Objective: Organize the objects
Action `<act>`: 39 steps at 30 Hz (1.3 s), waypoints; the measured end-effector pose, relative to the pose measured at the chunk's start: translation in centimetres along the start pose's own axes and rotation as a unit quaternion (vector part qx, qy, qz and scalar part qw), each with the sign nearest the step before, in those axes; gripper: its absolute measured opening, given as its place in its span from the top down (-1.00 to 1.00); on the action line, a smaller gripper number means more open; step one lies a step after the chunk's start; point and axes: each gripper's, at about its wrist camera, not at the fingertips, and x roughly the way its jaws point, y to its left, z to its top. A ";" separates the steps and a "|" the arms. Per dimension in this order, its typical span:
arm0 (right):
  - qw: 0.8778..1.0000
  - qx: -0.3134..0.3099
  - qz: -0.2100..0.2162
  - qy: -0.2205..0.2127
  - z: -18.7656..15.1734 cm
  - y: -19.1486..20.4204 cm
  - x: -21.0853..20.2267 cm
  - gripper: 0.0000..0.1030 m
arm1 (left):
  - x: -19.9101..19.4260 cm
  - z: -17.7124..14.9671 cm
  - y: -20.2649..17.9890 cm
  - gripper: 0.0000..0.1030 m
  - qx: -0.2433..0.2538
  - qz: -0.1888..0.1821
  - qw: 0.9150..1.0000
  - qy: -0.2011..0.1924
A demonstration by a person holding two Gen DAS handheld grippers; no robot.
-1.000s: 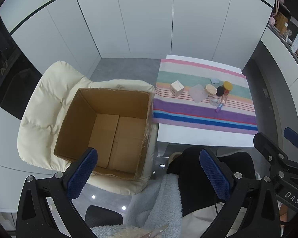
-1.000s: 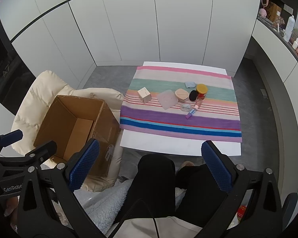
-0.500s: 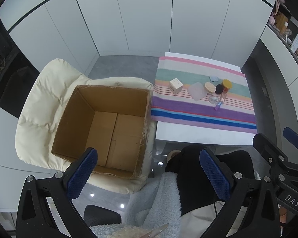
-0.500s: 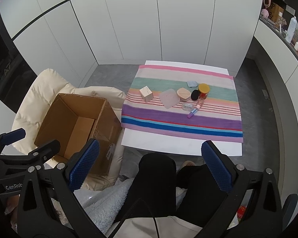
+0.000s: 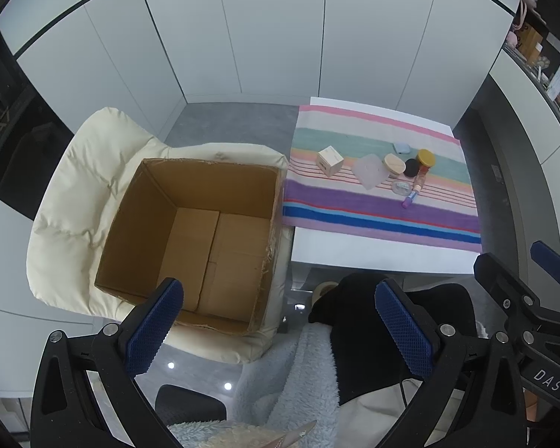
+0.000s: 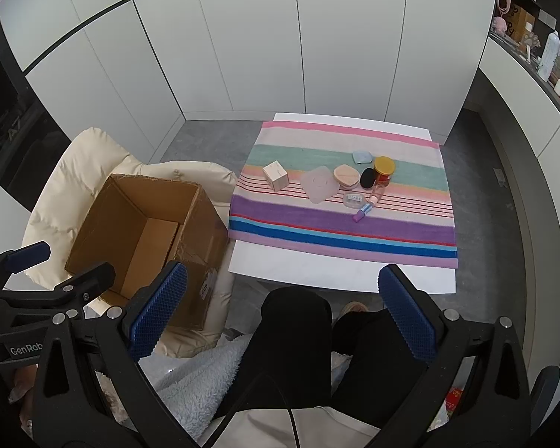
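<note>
- Both tongs are hanging high above the scene, looking down, and neither is touching anything; judging by the untouched items, the sorting has not started.
- The left tongs (image 5: 280, 321) are standing wide apart and gripping nothing, with the box (image 5: 205, 239) lying directly ahead of and below the left finger.
- The right tongs (image 6: 283, 310) are likewise spread and carrying nothing; the person's dark knees are showing between the fingers.
- The items are sitting well ahead of the right tongs, clustered on the striped cloth (image 6: 339, 224) covering the worktop (image 6: 317, 272): a cube (image 6: 275, 175) standing apart to the left, then a clear pouch (image 6: 319, 184), a puff (image 6: 346, 175), a black disc (image 6: 367, 178), a jar (image 6: 383, 170), a blue pad (image 6: 362, 156), a small case (image 6: 354, 199) and a tube (image 6: 369, 205).
- The box is sitting open and looking bare inside on a cream chair (image 5: 74, 194), just beside the worktop's left edge.
- For the step in hand, probably reaching for a first item, the right tongs should be coming forward and down, keeping spread.
- The cube seems the easiest start: it is standing clear of its neighbours and nearest the box.
- The items on the right are crowding together, some touching, so a careless approach risks knocking the tube or the jar.
- The pouch looks thin and flat, likely needing an edge pinch.
</note>
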 end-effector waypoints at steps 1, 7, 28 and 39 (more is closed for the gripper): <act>1.000 0.000 0.000 0.000 0.0 0.0 0.0 -1.00 | 0.0 0.0 0.0 -1.00 0.000 0.000 1.000 0.000; 1.000 0.000 0.000 0.000 0.0 0.0 0.0 -1.00 | 0.2 0.0 0.1 -1.00 -0.002 0.001 1.000 0.004; 1.000 -0.015 0.008 0.003 0.1 -0.1 0.0 -1.00 | 0.8 0.4 -0.6 -1.00 -0.008 -0.003 1.000 0.015; 1.000 -0.008 0.028 0.001 0.5 -3.3 -0.5 -1.00 | 0.4 0.7 -4.1 -1.00 -0.004 -0.001 1.000 0.003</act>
